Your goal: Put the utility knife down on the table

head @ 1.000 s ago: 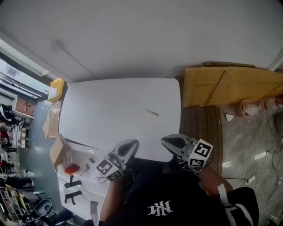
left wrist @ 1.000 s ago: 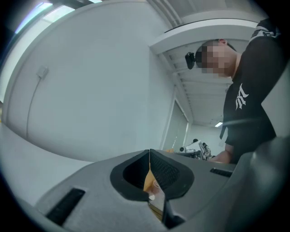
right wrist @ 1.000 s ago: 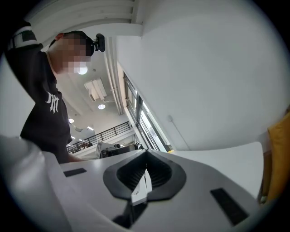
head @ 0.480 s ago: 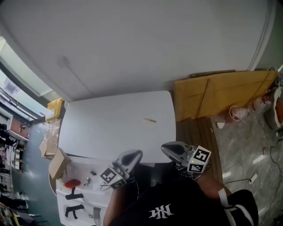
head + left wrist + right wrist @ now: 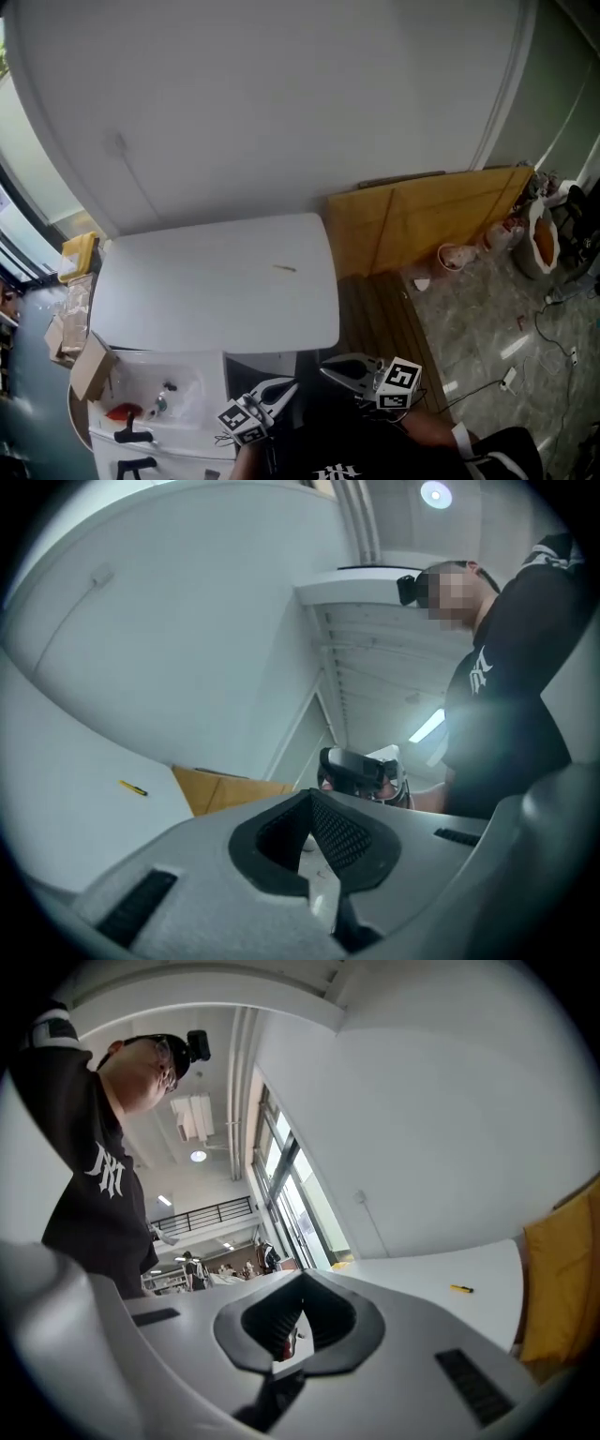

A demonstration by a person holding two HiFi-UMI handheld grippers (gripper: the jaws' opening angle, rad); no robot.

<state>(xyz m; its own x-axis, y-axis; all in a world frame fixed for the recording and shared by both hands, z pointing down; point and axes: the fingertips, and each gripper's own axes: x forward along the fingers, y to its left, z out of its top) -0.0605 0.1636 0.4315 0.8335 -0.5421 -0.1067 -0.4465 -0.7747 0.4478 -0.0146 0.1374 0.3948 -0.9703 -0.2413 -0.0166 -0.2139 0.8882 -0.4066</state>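
The white table [image 5: 187, 291] carries the yellow utility knife [image 5: 284, 269], which lies flat toward its far right part, well apart from both claws. Brown cardboard sheets [image 5: 422, 216] lean on the wall to the table's right. Only the head view shows the white tray [image 5: 202, 394] at the left, with a red item [image 5: 117, 410] in it. The left claw [image 5: 310, 803] and the right claw [image 5: 302, 1283] are each pressed together at the tips, pinching nothing.

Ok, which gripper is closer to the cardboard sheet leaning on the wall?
Right. In the head view the right gripper sits below and left of the cardboard sheet; the left gripper is farther left and lower.
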